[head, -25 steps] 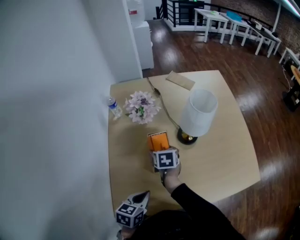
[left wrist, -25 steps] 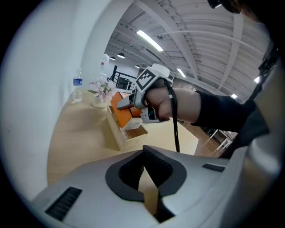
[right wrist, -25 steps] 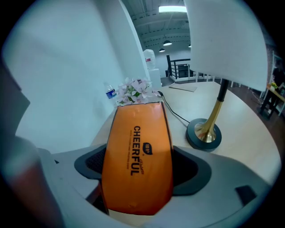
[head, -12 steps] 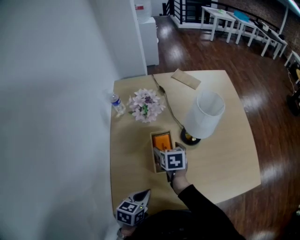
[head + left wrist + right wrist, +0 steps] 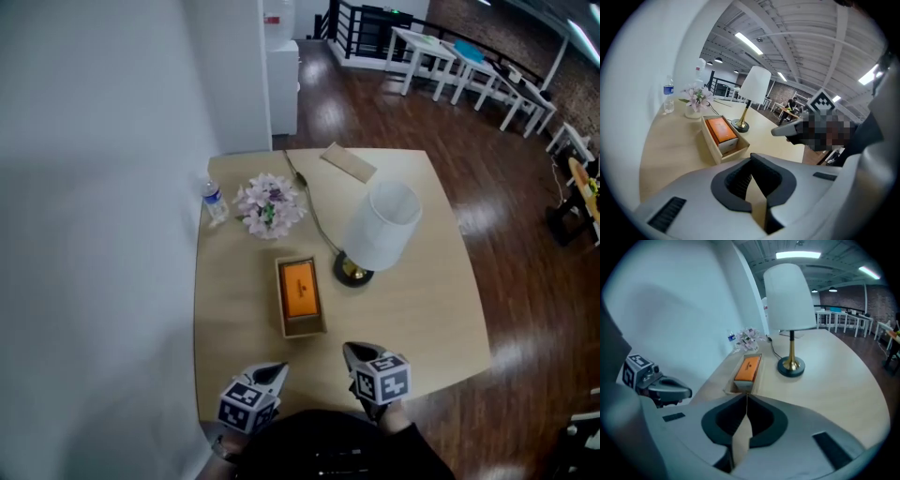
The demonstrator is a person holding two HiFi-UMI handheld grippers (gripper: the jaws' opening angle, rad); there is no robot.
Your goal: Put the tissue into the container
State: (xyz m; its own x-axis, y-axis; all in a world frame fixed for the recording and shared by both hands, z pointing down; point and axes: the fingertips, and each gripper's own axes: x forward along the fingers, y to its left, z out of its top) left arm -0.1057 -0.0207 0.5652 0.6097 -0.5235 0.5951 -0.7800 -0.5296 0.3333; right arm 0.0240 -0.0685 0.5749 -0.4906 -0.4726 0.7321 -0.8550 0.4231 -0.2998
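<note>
The head view is showing the whole table (image 5: 422,309) from above: the wall is running along its left edge, and a flat brown envelope (image 5: 348,162) is lying near the far edge, which neither gripper view is showing clearly. The left gripper view is catching the side of the right gripper, and the right gripper view is catching the left one's marker cube. The orange tissue pack (image 5: 299,285) is lying inside the wooden container (image 5: 281,309) at mid-table. The lamp (image 5: 378,228) is standing just right of it, not touching, with flowers (image 5: 267,203) and a water bottle (image 5: 214,202) beyond. Bare tabletop is lying open between the container and the near edge, where both grippers are hovering. The left gripper (image 5: 751,160) is sitting pinched together and empty. The right gripper (image 5: 746,397) is closing its jaws until the tips are meeting, with nothing between them.
</note>
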